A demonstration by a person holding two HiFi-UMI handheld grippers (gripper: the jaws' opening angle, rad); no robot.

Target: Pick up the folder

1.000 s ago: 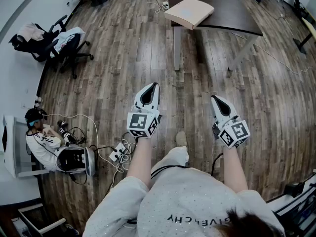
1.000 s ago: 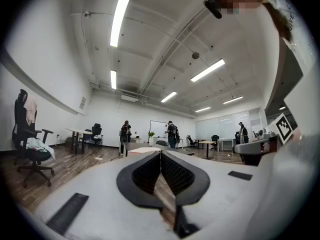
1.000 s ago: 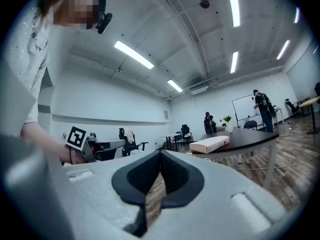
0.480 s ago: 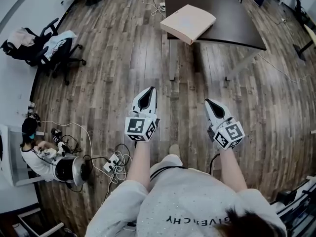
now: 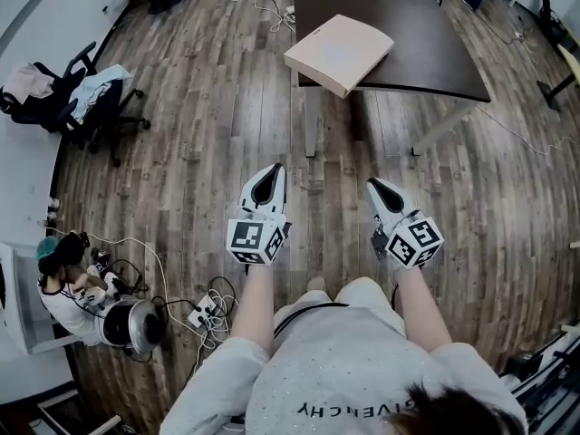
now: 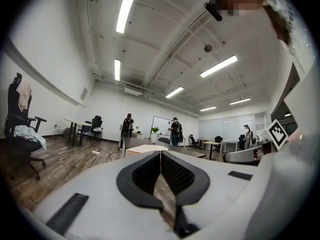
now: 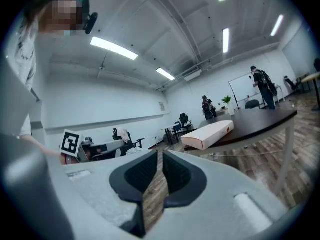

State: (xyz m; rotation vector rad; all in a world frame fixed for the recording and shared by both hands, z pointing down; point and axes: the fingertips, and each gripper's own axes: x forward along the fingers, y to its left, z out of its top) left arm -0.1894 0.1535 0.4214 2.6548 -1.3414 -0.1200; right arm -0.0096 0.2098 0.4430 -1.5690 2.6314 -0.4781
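Observation:
The folder (image 5: 339, 53) is a flat beige case lying on the near-left corner of a dark table (image 5: 426, 43), partly over its edge. It also shows far ahead in the left gripper view as the folder (image 6: 146, 148) and in the right gripper view as the folder (image 7: 210, 134). Both grippers are held out level over the wooden floor, well short of the table. My left gripper (image 5: 271, 169) is shut and empty. My right gripper (image 5: 372, 186) is just opening from shut, showing only a thin slit with nothing in it.
The table's metal legs (image 5: 311, 120) stand between me and the folder. Office chairs draped with clothes (image 5: 91, 98) are at the left. A person sits on the floor (image 5: 63, 288) beside a power strip and cables (image 5: 204, 311). People stand far off (image 6: 127, 126).
I have walked forward: the table and folder have drawn nearer and lower in the head view. Both grippers moved forward with me and stayed close together.

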